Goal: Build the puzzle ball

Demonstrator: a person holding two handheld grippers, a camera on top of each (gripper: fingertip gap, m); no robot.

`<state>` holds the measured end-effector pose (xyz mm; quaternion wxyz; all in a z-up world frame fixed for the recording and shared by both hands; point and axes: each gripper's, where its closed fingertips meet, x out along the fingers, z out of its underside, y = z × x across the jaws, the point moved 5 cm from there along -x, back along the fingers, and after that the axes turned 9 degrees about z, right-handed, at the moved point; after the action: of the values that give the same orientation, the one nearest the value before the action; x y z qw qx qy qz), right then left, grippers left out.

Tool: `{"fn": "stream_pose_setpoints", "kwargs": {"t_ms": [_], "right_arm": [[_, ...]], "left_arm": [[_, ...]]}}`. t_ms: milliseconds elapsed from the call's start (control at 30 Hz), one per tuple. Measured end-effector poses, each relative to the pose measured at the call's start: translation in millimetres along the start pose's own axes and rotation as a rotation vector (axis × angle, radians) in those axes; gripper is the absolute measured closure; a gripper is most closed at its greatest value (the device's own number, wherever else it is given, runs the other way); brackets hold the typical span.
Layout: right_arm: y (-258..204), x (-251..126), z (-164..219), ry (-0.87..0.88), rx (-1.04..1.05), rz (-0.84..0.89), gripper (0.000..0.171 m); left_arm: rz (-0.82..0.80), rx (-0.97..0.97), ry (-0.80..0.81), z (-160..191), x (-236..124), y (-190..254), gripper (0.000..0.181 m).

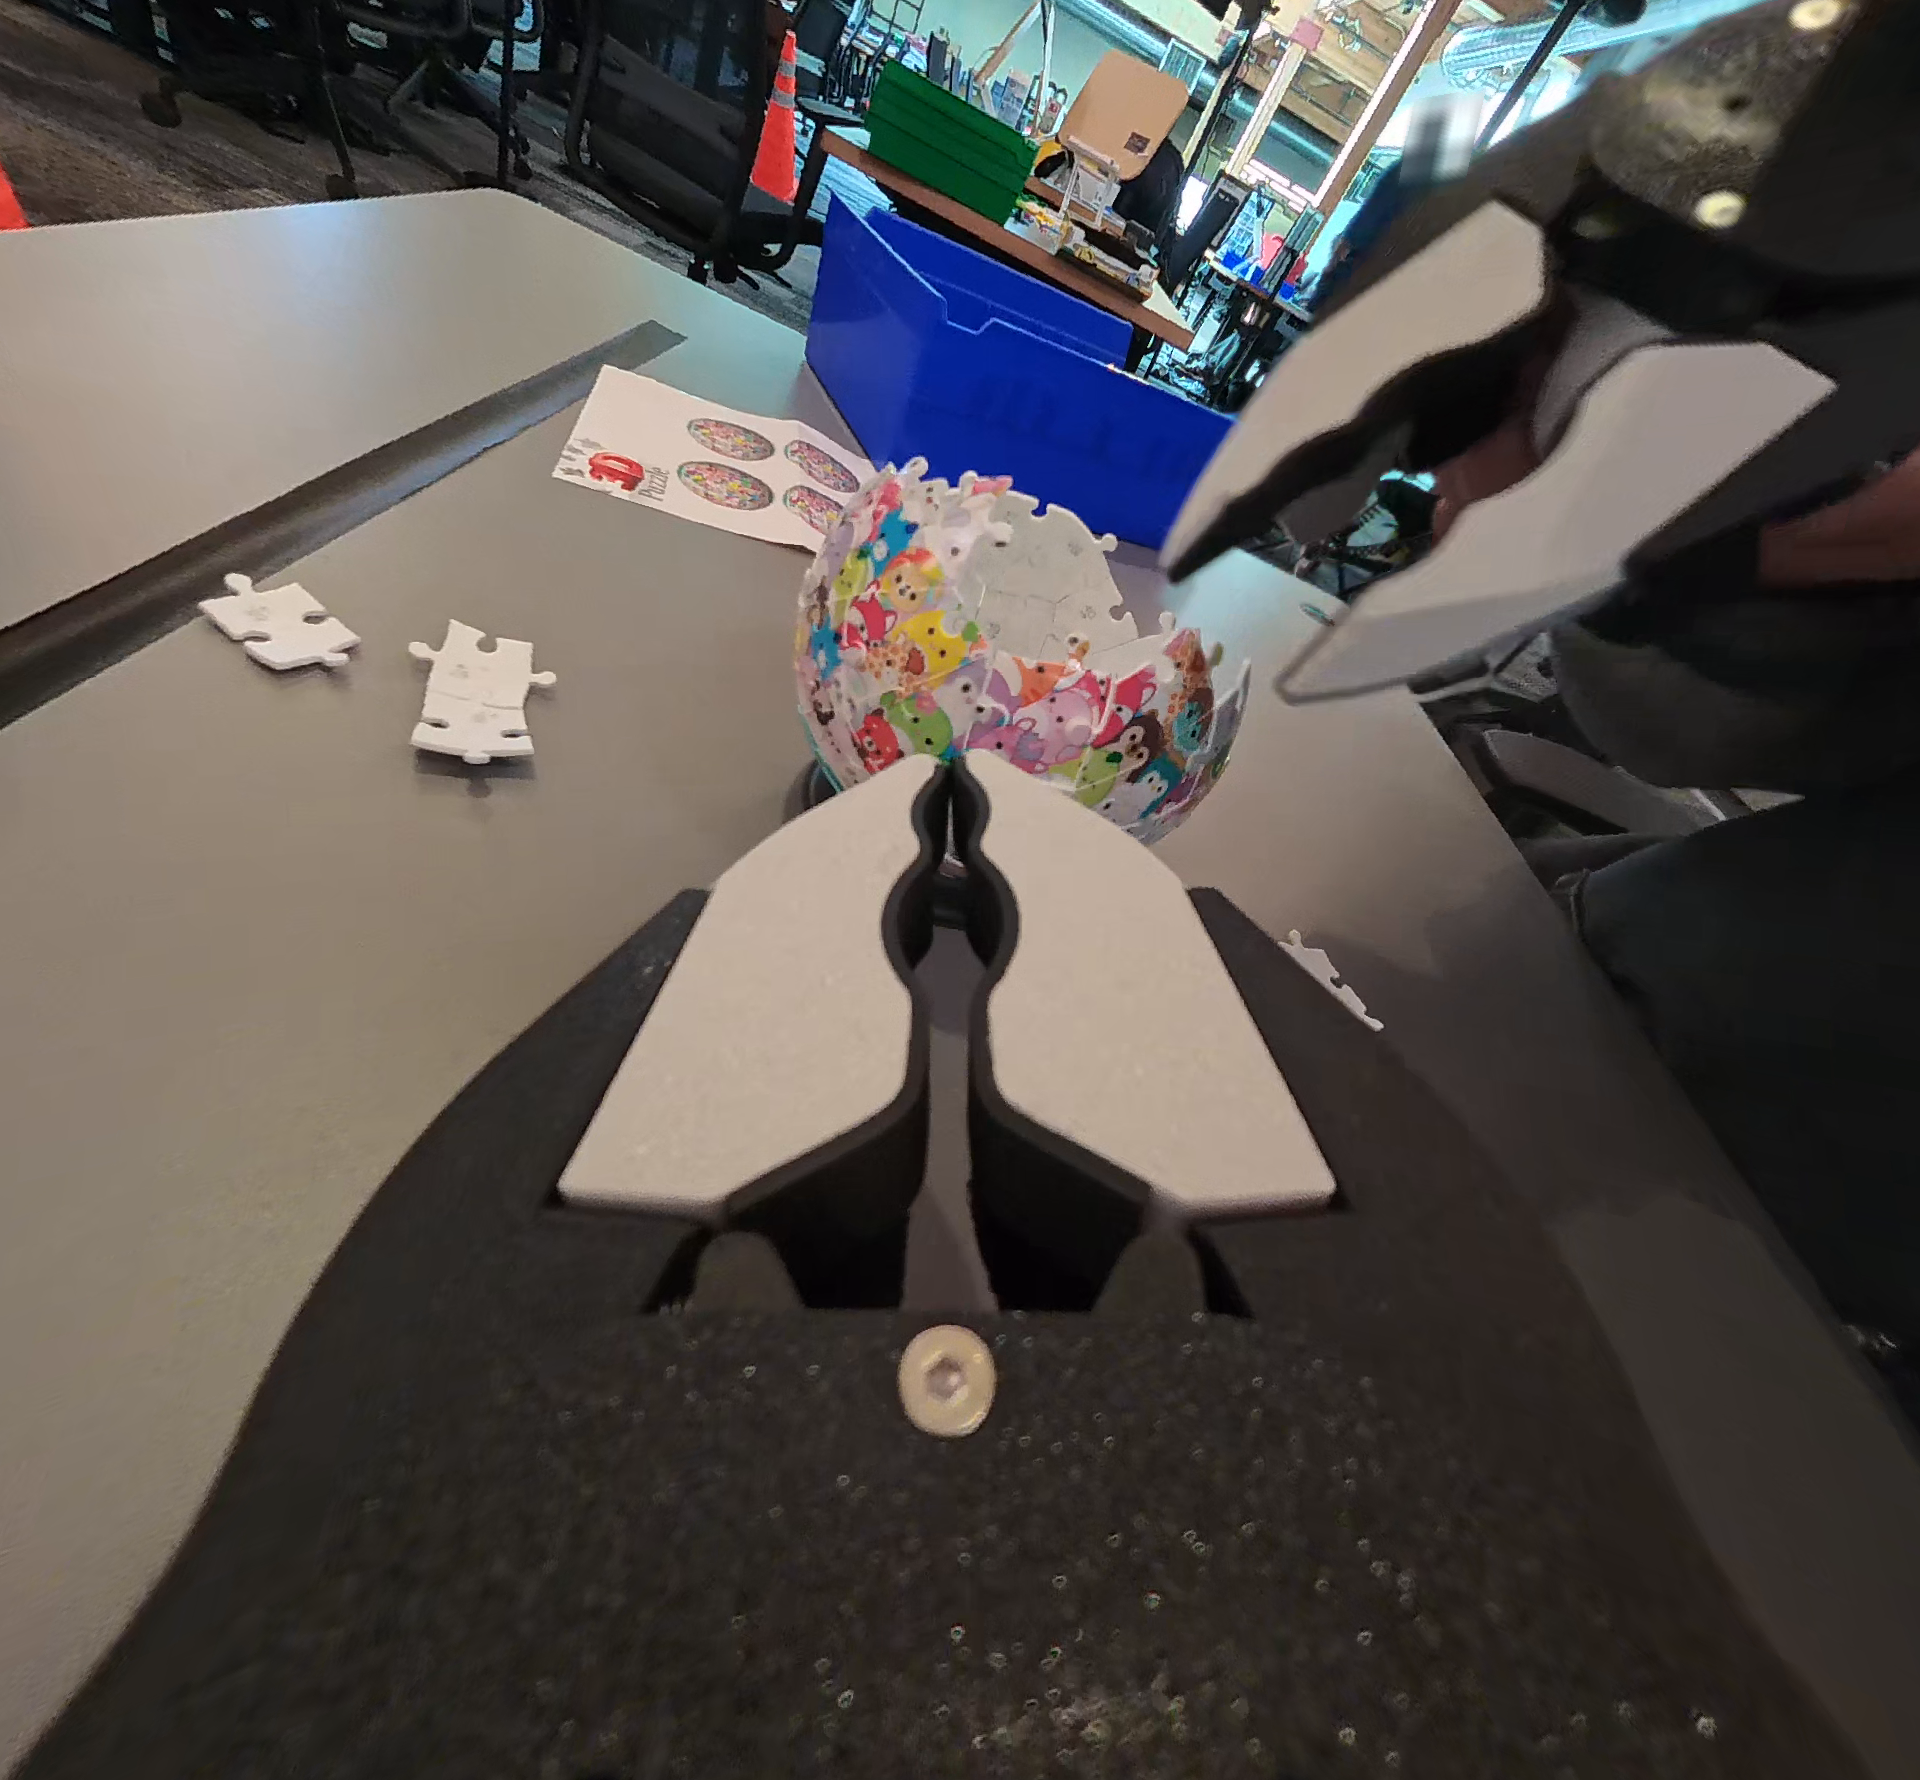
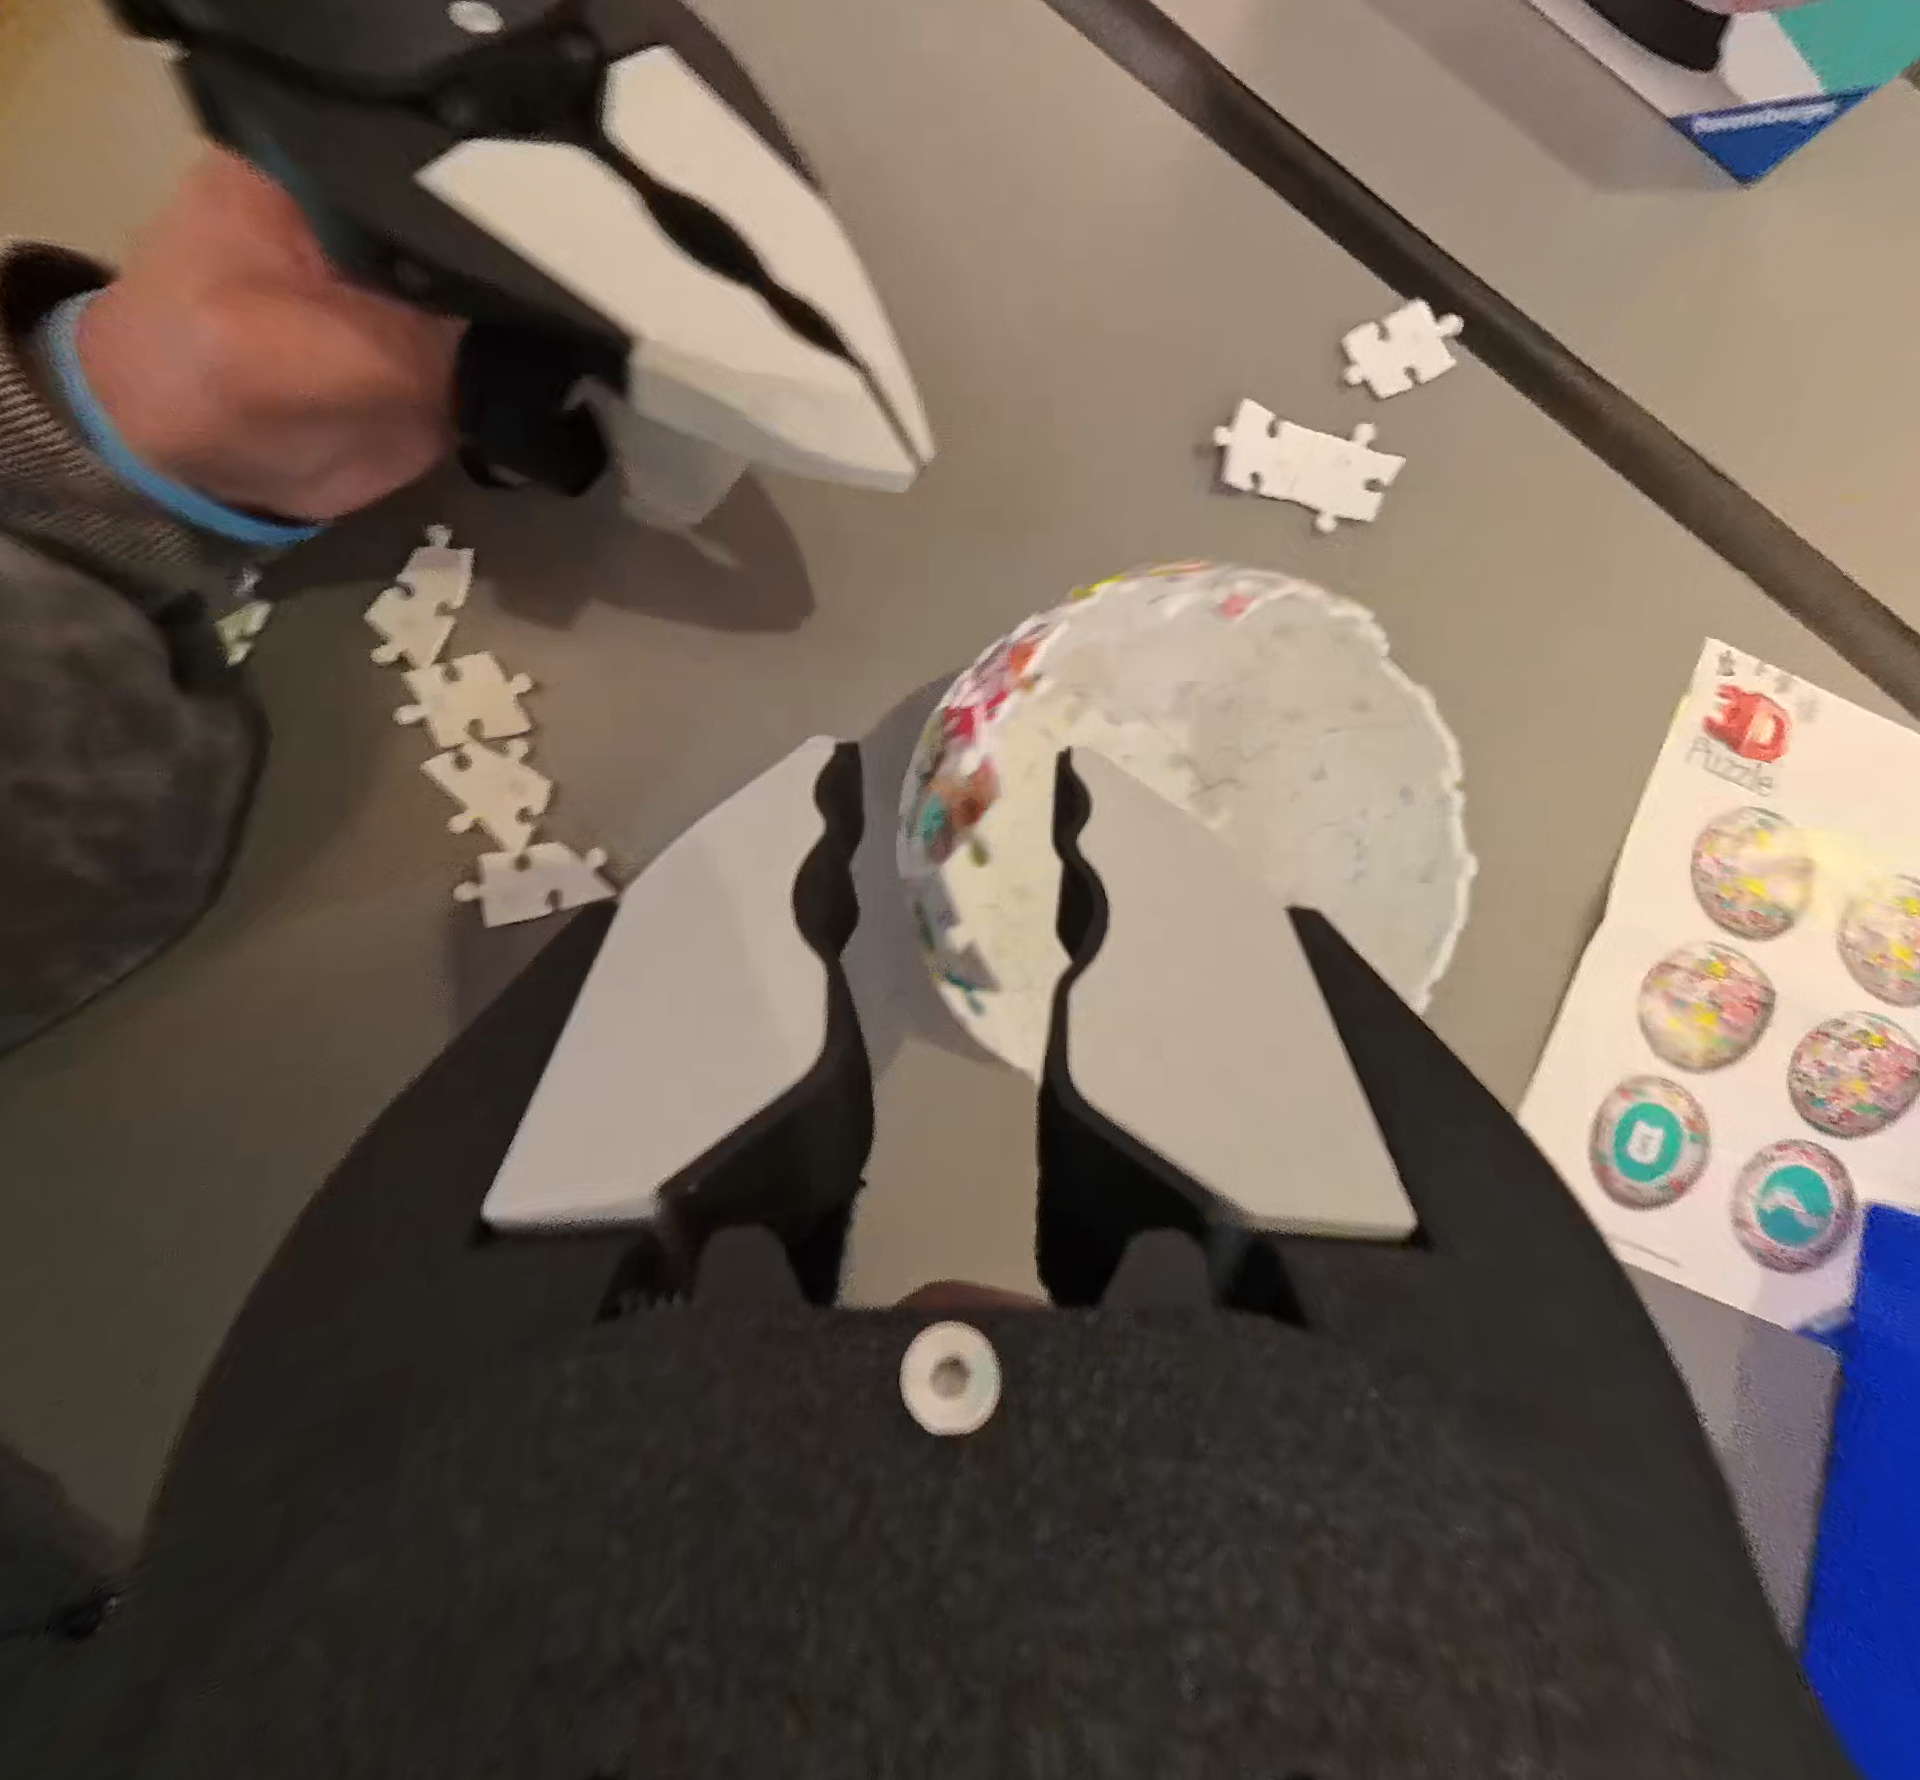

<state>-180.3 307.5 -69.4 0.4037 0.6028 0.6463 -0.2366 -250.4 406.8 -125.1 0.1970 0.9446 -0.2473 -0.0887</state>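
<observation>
The left gripper [image 1: 951, 774] has its jaws closed together and holds nothing; its tips sit low, just before the ball [image 1: 1013, 660]. The ball is a half-built shell, open at the top, and it rests on the table [image 1: 260, 951]. The right gripper [image 2: 956, 764] hangs above it with jaws apart and empty, one finger over the rim.

The step in hand seems to be between two pieces: no piece is gripped. The next move probably calls for picking one loose piece and bringing it to the jagged rim, while the other gripper steadies the shell, which looks light and may roll.

The left view shows the coloured outside of the ball, two white pieces [image 1: 473, 691] to its left, the sheet [image 1: 707, 468] and the bin [image 1: 987, 380] behind. The right view alone shows the white inside, a row of pieces [image 2: 473, 728] near the person's hand [image 2: 249, 359], and the box [image 2: 1714, 5] far off.
</observation>
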Motion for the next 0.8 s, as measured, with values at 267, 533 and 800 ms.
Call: {"fn": "stream_pose_setpoints", "kwargs": {"t_ms": [267, 533, 800], "right_arm": [[5, 24, -13, -0.193, 0.085, -0.08, 0.142], [8, 30, -5, -0.311, 0.043, -0.008, 0.131], [37, -29, -10, -0.121, 0.047, -0.014, 0.131]], "left_arm": [[0.04, -0.05, 0.039, -3, -3, -1, 0.181], [0.047, -0.039, -0.086, 10, 13, 4, 0.181], [0.028, -0.02, -0.115, 12, 16, 3, 0.181]]}}
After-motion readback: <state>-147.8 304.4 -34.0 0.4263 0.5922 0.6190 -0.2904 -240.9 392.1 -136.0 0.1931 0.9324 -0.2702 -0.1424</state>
